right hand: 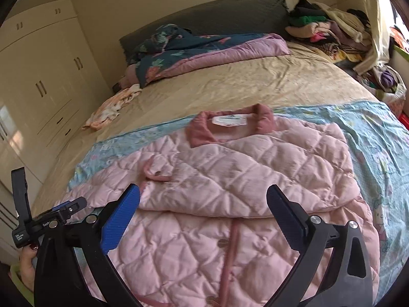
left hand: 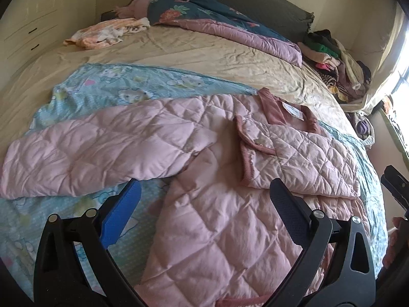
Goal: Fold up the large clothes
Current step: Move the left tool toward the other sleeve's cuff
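Directly ahead of both tools lies the pink quilted jacket [left hand: 217, 204], spread flat on a blue cartoon-print sheet [left hand: 115, 87] at the near end of the bed [left hand: 179, 53].

1. The left gripper [left hand: 204, 202] has its jaws spread wide and holds nothing. It hovers over the jacket's lower body.
2. The right gripper [right hand: 203, 204] is likewise spread wide and empty, above the button placket [right hand: 231, 245].
3. The jacket's long axis runs away from the tools, hem nearest, collar [right hand: 204, 130] farthest.
4. 1 sleeve is already laid across the chest. The other sleeve [left hand: 89, 151] extends outward to the left, closer to the left gripper. Judgement: the left gripper is better placed to bring that sleeve inward.

No containers are visible. Farther back lie a small peach garment [left hand: 102, 34], a floral duvet [left hand: 204, 12] and, at the far right, a heap of unsorted clothes [left hand: 332, 58].
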{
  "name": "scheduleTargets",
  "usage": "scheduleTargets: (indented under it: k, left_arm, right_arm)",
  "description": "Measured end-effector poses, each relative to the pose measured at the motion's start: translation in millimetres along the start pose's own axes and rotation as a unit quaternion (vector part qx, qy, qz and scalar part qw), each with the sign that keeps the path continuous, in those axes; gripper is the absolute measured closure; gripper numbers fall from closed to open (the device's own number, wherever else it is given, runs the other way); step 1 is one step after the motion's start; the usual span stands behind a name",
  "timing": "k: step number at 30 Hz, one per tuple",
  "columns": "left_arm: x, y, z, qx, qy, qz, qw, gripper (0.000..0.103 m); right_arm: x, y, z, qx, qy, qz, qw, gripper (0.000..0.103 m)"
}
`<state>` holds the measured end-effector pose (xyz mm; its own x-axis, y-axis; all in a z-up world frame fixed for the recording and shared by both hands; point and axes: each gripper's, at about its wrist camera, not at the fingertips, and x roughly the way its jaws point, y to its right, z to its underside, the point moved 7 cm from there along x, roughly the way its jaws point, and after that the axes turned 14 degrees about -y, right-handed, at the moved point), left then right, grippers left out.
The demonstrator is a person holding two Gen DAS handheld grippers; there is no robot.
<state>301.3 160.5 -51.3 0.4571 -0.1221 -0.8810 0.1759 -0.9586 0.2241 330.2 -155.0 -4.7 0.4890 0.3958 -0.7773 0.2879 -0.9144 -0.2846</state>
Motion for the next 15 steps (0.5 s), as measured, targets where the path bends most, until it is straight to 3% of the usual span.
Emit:
scheduleTargets:
  k: [15]
  left_arm:
    - [-18.8,-54.8,1.6,-0.042,0.018,-0.012,0.9989,0.009]
  right_arm:
    - [11.8,-71.8,-4.5,-0.062,-0.005,-0.013,0.998,0.004]
